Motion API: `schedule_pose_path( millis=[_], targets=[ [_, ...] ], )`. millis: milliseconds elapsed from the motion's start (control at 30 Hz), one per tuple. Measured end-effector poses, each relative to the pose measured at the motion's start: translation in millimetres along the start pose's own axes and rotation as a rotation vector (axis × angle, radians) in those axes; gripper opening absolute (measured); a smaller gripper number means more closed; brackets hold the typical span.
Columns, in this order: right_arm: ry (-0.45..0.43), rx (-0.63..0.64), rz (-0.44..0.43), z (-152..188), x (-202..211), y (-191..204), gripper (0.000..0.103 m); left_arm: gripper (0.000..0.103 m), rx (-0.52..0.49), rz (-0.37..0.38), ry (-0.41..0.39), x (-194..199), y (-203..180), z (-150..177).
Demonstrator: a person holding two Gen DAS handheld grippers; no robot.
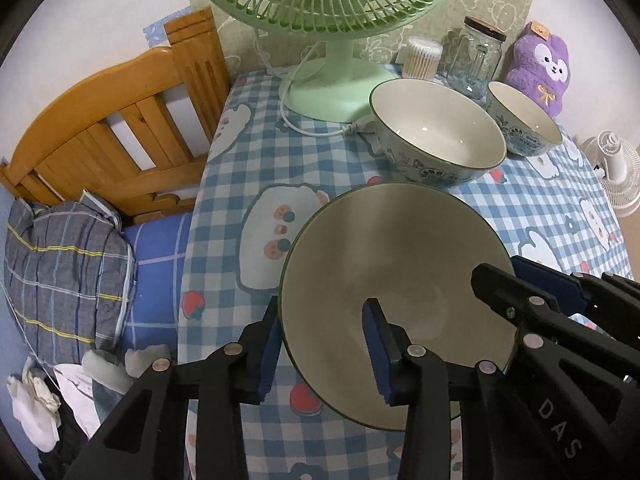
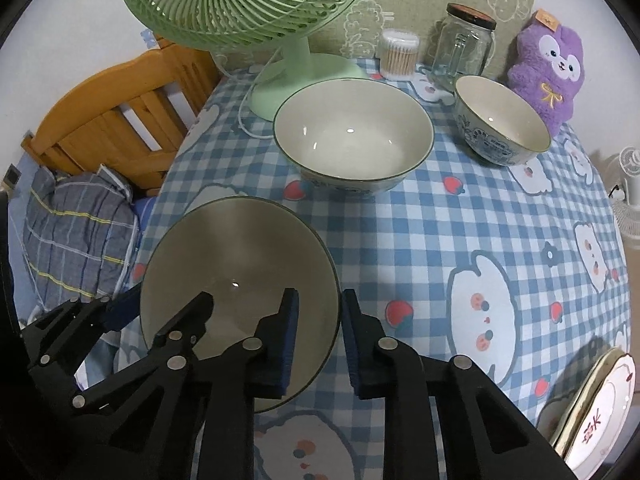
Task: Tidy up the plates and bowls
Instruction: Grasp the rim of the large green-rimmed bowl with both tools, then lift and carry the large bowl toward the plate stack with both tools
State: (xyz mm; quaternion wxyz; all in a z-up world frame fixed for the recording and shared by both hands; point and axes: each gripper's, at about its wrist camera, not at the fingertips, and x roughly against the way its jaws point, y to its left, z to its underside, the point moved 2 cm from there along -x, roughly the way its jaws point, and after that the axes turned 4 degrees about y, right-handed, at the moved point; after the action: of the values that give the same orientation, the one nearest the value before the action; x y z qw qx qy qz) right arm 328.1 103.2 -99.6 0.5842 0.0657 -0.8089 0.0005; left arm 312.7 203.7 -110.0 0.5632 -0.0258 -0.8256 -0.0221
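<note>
A big cream bowl (image 1: 392, 248) with a dark rim sits on the checked tablecloth right under both grippers. My left gripper (image 1: 322, 320) straddles its left rim, one pad outside and one inside. A gap shows at the inner pad, so it is open. My right gripper (image 2: 320, 300) has the bowl's (image 2: 240, 248) right rim between its pads and is shut on it. Behind stand a medium blue-patterned bowl (image 2: 352, 136) and a smaller one (image 2: 500, 120), both empty. Stacked plates (image 2: 600, 400) lie at the table's near right edge.
A green desk fan (image 2: 280, 72) with its cord stands at the back. Beside it are a cotton swab tub (image 2: 398, 56), a glass jar (image 2: 460, 44) and a purple plush toy (image 2: 548, 68). A wooden bed headboard (image 1: 120, 128) and bedding lie past the table's left edge.
</note>
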Motion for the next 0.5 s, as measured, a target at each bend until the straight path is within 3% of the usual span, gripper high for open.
schedule_pose_path(
  millis=[500],
  targets=[
    [0.044, -0.011, 0.024, 0.1, -10.3, -4.9, 0.013, 0.021, 0.009, -0.039, 0.028, -10.6, 2.5, -1.3]
  ],
)
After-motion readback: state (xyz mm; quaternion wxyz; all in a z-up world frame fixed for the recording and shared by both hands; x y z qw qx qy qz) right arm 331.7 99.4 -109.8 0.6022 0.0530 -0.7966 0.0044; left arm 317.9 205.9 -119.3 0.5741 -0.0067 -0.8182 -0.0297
